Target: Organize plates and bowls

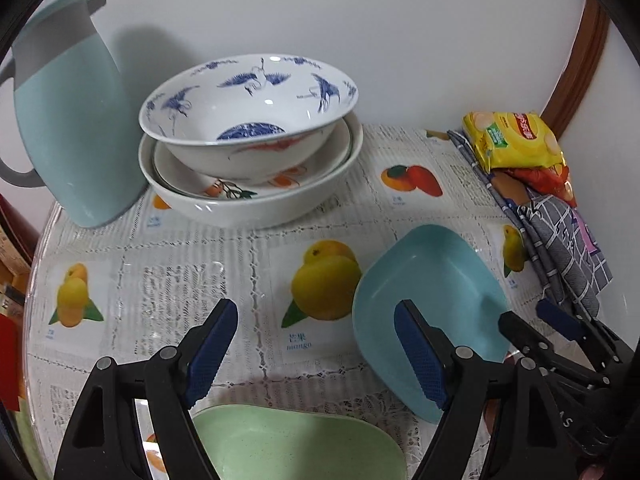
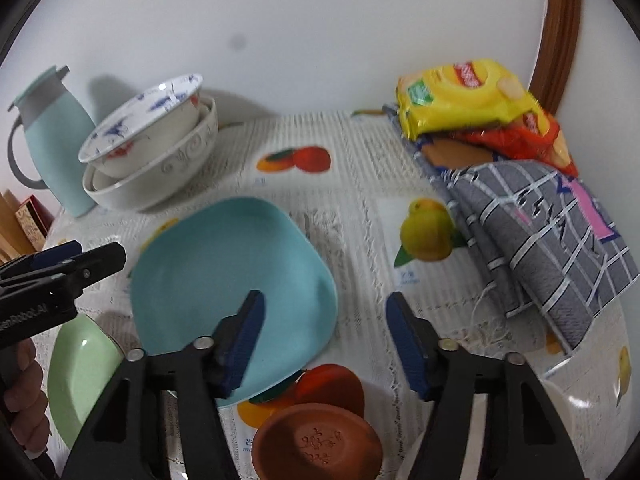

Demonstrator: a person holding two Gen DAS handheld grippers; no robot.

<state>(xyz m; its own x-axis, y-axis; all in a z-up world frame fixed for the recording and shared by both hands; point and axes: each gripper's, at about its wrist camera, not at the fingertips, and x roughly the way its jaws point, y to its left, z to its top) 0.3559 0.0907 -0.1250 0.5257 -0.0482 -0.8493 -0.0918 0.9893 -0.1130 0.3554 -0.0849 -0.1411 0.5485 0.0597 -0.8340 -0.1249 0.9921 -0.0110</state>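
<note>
Green plate (image 1: pixel 296 444) is cut off at the near edge, half behind the left gripper (image 1: pixel 320 356), fingers apart, empty. Right gripper (image 2: pixel 324 344) straddles the blue plate's (image 2: pixel 232 272) right rim, not clamped. Three bowls (image 1: pixel 248 136) stacked far left; one brown saucer (image 2: pixel 316 444).

Left gripper (image 1: pixel 316 352) hangs open over the fruit-print tablecloth (image 1: pixel 180 264), nothing between its blue pads. Green plate (image 1: pixel 296 444) lies near, right under it. Blue plate (image 1: pixel 432 304) sits tilted to the right, the right gripper (image 1: pixel 532 320) at its right edge. Far back, the stacked bowls (image 1: pixel 248 136), with the pale blue jug (image 1: pixel 68 120) just left of them.
</note>
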